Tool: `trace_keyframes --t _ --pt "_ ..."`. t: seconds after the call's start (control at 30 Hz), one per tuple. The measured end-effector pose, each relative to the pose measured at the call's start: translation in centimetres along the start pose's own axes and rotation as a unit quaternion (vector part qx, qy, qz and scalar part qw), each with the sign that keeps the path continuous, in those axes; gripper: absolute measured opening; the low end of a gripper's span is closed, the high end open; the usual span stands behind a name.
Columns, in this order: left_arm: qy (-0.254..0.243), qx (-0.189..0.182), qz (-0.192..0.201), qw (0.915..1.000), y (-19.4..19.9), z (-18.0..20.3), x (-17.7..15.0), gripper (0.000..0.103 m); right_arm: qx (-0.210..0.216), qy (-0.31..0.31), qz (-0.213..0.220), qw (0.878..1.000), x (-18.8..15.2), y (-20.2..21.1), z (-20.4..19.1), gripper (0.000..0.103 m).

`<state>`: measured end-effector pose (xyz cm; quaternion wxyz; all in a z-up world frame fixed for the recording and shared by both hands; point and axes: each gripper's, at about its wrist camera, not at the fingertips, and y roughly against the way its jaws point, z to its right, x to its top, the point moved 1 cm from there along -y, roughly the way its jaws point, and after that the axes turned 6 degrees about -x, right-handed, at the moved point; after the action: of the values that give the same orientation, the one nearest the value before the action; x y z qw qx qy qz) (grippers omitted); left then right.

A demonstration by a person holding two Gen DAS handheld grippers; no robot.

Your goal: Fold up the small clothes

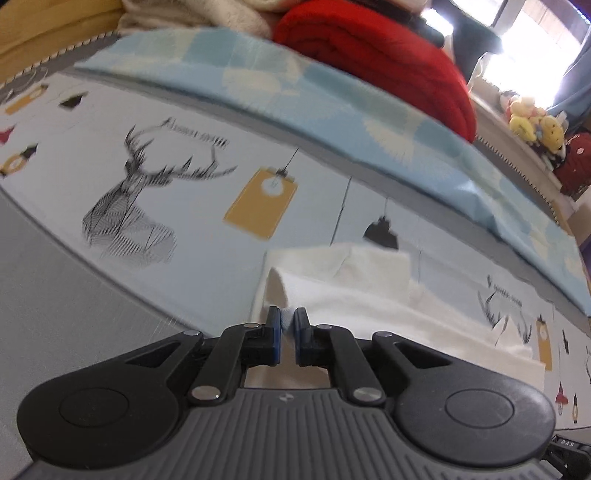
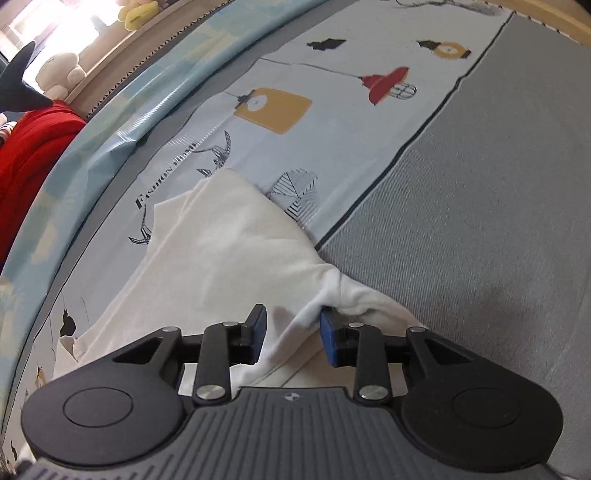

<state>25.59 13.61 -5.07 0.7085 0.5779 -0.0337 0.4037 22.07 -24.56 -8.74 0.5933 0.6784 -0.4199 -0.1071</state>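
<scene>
A small white garment [image 1: 373, 295] lies on a printed bed sheet [image 1: 184, 147]. My left gripper [image 1: 287, 320] is shut on a corner of the white garment, with cloth pinched between its blue pads. In the right wrist view the same garment [image 2: 221, 258] spreads out ahead. My right gripper [image 2: 291, 317] is open over a bunched edge of the garment; the fabric lies between the fingers and touches the right pad [image 2: 327, 325].
A light blue patterned blanket [image 1: 332, 99] runs along the far side of the bed. A red blanket [image 1: 388, 59] and cream bedding [image 1: 192, 14] lie behind it. Plush toys [image 1: 535, 122] sit on a ledge. A grey band of sheet [image 2: 480, 184] lies at the right.
</scene>
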Motion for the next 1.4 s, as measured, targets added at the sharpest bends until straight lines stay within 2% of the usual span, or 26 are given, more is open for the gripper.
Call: trace_keyframes --t 0.1,0.23,0.3,0.37,0.4,0.5,0.57,0.63,0.67,0.7,0.73,0.83,0.9,0.97,1.07,1.13,1.23,1.3,1.4 --pt "-0.006 0.002 -0.029 0.9996 -0.9 -0.9 0.0 0.010 -0.042 -0.031 0.006 0.999 0.7 -0.5 1.7 0.031" --pt "-0.042 0.029 -0.009 0.9987 -0.4 -0.4 -0.2 0.010 -0.068 -0.045 0.020 0.996 1.8 -0.4 3.1 0.030" --pt "-0.048 0.025 -0.001 0.9985 -0.1 -0.2 -0.1 0.010 -0.084 -0.043 0.035 0.995 2.0 0.1 3.1 0.029" --pt "-0.053 0.006 -0.006 0.9985 -0.3 0.0 -0.1 0.010 -0.107 -0.041 0.068 0.991 2.5 0.9 3.1 0.031" --pt "-0.056 -0.007 -0.016 0.9983 -0.7 0.1 -0.2 0.012 -0.104 -0.047 0.080 0.990 2.7 1.3 3.3 0.031" --pt "-0.044 -0.051 -0.082 0.9944 -3.4 -0.4 -0.9 0.013 -0.067 -0.051 0.100 0.991 2.7 2.3 3.0 0.032" --pt "-0.014 -0.037 -0.118 0.9922 -4.9 -1.5 -1.8 0.013 -0.022 -0.019 0.094 0.995 2.2 2.3 1.6 0.032" --pt "-0.006 -0.035 -0.135 0.9901 -5.4 -2.1 -2.0 0.013 0.015 0.005 0.056 0.998 2.0 1.2 0.6 0.033" --pt "-0.008 -0.034 -0.133 0.9905 -5.2 -1.9 -1.9 0.013 0.013 0.010 0.030 0.999 1.8 0.3 0.4 0.033" --pt "-0.015 -0.035 -0.127 0.9912 -4.9 -1.7 -1.7 0.014 -0.007 0.010 0.008 1.000 1.6 -0.6 0.6 0.033" --pt "-0.027 -0.037 -0.116 0.9922 -4.3 -1.3 -1.4 0.015 -0.018 0.003 -0.001 1.000 1.4 -1.1 1.0 0.032" --pt "-0.050 -0.031 -0.098 0.9935 -3.9 -0.4 -1.4 0.024 -0.016 0.002 0.010 1.000 1.6 -0.7 1.1 0.030" --pt "-0.047 -0.022 -0.119 0.9916 -4.9 -0.8 -1.8 0.025 -0.020 0.019 0.024 0.999 1.6 -0.3 0.8 0.031" --pt "-0.043 -0.021 -0.132 0.9901 -5.4 -1.0 -2.2 0.024 -0.022 0.007 0.017 1.000 2.1 -0.5 1.4 0.031" --pt "-0.090 -0.003 -0.123 0.9883 -4.2 0.6 -2.5 0.025 -0.030 -0.007 0.013 0.999 2.4 0.2 1.9 0.031" --pt "-0.112 -0.005 -0.109 0.9877 -2.9 1.6 -2.7 0.025 -0.039 0.001 0.028 0.999 2.4 1.6 1.9 0.032" --pt "-0.141 -0.006 -0.079 0.9868 -0.2 2.6 -2.7 0.025 -0.022 0.006 0.056 0.998 3.2 4.7 2.3 0.032" --pt "-0.157 -0.001 -0.058 0.9860 2.4 2.8 -3.2 0.025 -0.008 0.017 0.091 0.996 3.8 7.4 2.7 0.032" --pt "-0.150 0.000 -0.049 0.9875 6.2 2.6 -4.2 0.025 0.015 0.031 0.173 0.984 3.5 13.3 4.7 0.032"
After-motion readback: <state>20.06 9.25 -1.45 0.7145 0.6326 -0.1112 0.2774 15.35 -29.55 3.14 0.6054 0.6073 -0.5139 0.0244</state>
